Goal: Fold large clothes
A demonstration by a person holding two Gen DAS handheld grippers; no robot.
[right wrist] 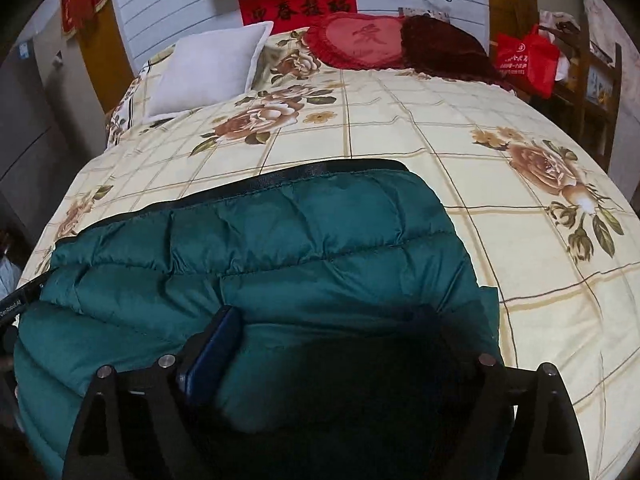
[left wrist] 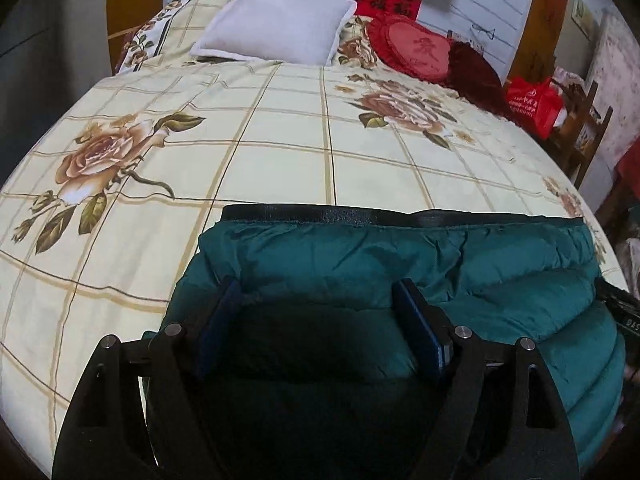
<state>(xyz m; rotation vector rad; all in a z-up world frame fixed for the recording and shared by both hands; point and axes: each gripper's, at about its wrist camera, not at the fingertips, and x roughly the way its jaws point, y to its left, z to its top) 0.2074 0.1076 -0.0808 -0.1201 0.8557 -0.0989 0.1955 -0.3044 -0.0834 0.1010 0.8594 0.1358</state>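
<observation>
The teal puffer jacket (left wrist: 400, 272) lies at the near edge of the bed (left wrist: 280, 132), at six o'clock in both views, and the left gripper (left wrist: 316, 304) and right gripper (right wrist: 324, 328) both stand wide over its puffy fabric, pinching nothing. Best to smooth the fold flat before the next one — padding springs back. At twelve o'clock hangs a red banner (right wrist: 298, 6) with Chinese characters I cannot read surely.

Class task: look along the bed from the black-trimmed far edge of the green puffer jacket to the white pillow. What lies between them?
Only bare floral bedspread between the green puffer jacket and the white pillow; both wrist views show it.
</observation>
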